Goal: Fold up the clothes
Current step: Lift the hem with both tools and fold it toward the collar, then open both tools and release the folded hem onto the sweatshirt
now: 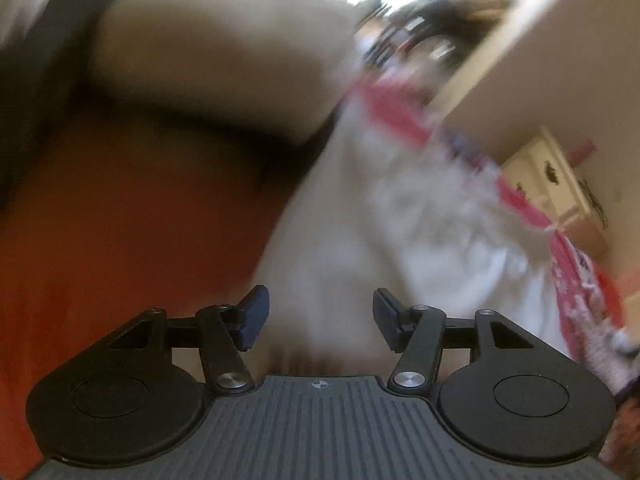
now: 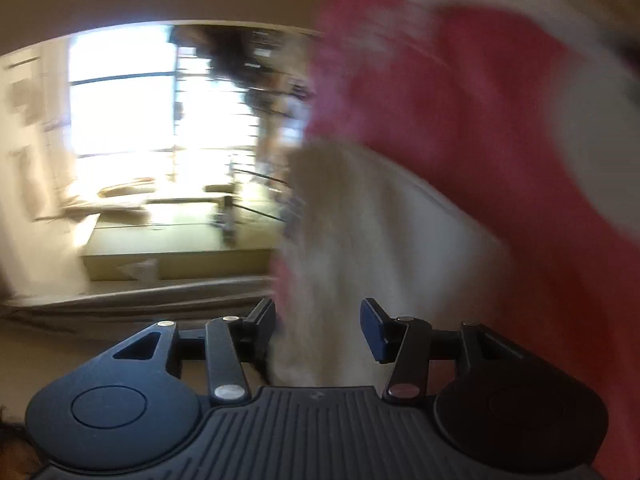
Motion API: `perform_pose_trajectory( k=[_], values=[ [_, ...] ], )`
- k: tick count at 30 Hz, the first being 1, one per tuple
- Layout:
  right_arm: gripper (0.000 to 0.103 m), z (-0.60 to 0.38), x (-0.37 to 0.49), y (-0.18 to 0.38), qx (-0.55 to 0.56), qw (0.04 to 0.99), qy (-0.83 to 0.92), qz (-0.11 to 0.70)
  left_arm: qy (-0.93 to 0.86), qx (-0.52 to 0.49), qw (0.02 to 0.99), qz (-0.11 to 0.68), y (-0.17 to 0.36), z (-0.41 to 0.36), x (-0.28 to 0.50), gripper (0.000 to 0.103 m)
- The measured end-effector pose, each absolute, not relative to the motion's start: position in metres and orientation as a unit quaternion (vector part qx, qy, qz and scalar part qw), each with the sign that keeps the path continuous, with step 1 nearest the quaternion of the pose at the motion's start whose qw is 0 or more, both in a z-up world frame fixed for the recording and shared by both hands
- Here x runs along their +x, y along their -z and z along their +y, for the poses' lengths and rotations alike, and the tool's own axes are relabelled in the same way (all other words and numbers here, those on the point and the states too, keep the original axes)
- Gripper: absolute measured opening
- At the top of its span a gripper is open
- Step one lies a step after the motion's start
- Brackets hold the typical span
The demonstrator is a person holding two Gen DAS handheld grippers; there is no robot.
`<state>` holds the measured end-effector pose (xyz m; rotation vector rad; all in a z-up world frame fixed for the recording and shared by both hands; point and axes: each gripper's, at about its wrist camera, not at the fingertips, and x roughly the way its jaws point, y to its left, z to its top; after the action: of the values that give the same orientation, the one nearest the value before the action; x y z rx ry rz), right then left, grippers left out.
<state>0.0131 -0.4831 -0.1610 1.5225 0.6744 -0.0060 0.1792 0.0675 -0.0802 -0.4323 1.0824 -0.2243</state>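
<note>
The left gripper (image 1: 320, 318) stood with fingers wide apart, gripping nothing; a blurred white and red garment (image 1: 432, 220) lay ahead and right of them. The right gripper (image 2: 318, 330) was likewise spread, the garment (image 2: 460, 160) before its fingers.

Everything I get here is smeared by motion blur. On my left wrist feed I see an orange-red surface (image 1: 120, 220) filling the lower left, a pale beige cushion-like bulk (image 1: 216, 64) above it, and a small cream cabinet (image 1: 548, 176) with dark handles at the right, under a tan slab (image 1: 560, 52). On the right wrist feed I see a bright window (image 2: 160, 112) and a low yellowish platform (image 2: 176, 248) beneath it.
</note>
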Motion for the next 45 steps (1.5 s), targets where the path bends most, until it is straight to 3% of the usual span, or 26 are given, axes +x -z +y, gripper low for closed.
perform_pose_trajectory(
  k=[5, 7, 8, 11, 14, 18, 22, 30, 35, 37, 38, 39, 41, 43, 45],
  values=[
    [0.051, -0.455, 0.006, 0.201, 0.668, 0.661, 0.018, 0.341, 0.024, -0.315, 0.811, 0.492, 0.136, 0.088, 0.172, 0.062],
    [0.051, -0.454, 0.022, 0.217, 0.672, 0.664, 0.020, 0.328, 0.012, -0.366, 0.808, 0.462, 0.148, 0.092, 0.179, 0.078],
    [0.047, -0.455, 0.032, 0.224, 0.675, 0.664, 0.021, 0.319, 0.011, -0.381, 0.810, 0.446, 0.150, 0.091, 0.182, 0.082],
    [0.042, -0.455, 0.045, 0.239, 0.698, 0.658, 0.032, 0.280, 0.011, -0.376, 0.829, 0.413, 0.149, 0.080, 0.190, 0.080],
    [0.029, -0.454, 0.052, 0.250, 0.724, 0.647, 0.046, 0.235, 0.013, -0.372, 0.838, 0.399, 0.151, 0.071, 0.197, 0.064],
    [0.020, -0.446, 0.054, 0.253, 0.723, 0.657, 0.061, 0.204, 0.010, -0.378, 0.835, 0.400, 0.156, 0.066, 0.207, 0.009],
    [0.016, -0.447, 0.046, 0.235, 0.701, 0.676, 0.085, 0.211, 0.003, -0.381, 0.836, 0.396, 0.140, 0.068, 0.204, 0.006],
    [0.012, -0.447, -0.022, 0.185, 0.683, 0.689, 0.070, 0.234, 0.062, -0.356, 0.834, 0.417, 0.091, 0.110, 0.142, 0.005],
    [0.013, -0.443, -0.106, 0.152, 0.641, 0.695, 0.055, 0.322, 0.111, -0.277, 0.821, 0.487, 0.078, 0.141, 0.070, 0.007],
    [0.016, -0.444, -0.132, 0.152, 0.603, 0.699, 0.059, 0.380, 0.123, -0.225, 0.811, 0.526, 0.086, 0.146, 0.046, 0.008],
    [0.027, -0.445, -0.140, 0.153, 0.577, 0.702, 0.065, 0.413, 0.126, -0.186, 0.815, 0.534, 0.091, 0.144, 0.038, 0.010],
    [0.042, -0.446, -0.138, 0.150, 0.533, 0.714, 0.080, 0.446, 0.127, -0.154, 0.818, 0.539, 0.095, 0.142, 0.033, 0.012],
    [0.043, -0.450, -0.135, 0.145, 0.446, 0.732, 0.106, 0.505, 0.133, -0.154, 0.811, 0.548, 0.098, 0.143, 0.031, 0.016],
    [0.043, -0.458, -0.140, 0.126, 0.446, 0.740, 0.095, 0.495, 0.149, -0.162, 0.813, 0.540, 0.094, 0.146, 0.032, 0.034],
    [0.043, -0.454, -0.132, 0.124, 0.414, 0.755, 0.086, 0.501, 0.174, -0.149, 0.812, 0.537, 0.089, 0.143, 0.032, 0.041]
  ],
)
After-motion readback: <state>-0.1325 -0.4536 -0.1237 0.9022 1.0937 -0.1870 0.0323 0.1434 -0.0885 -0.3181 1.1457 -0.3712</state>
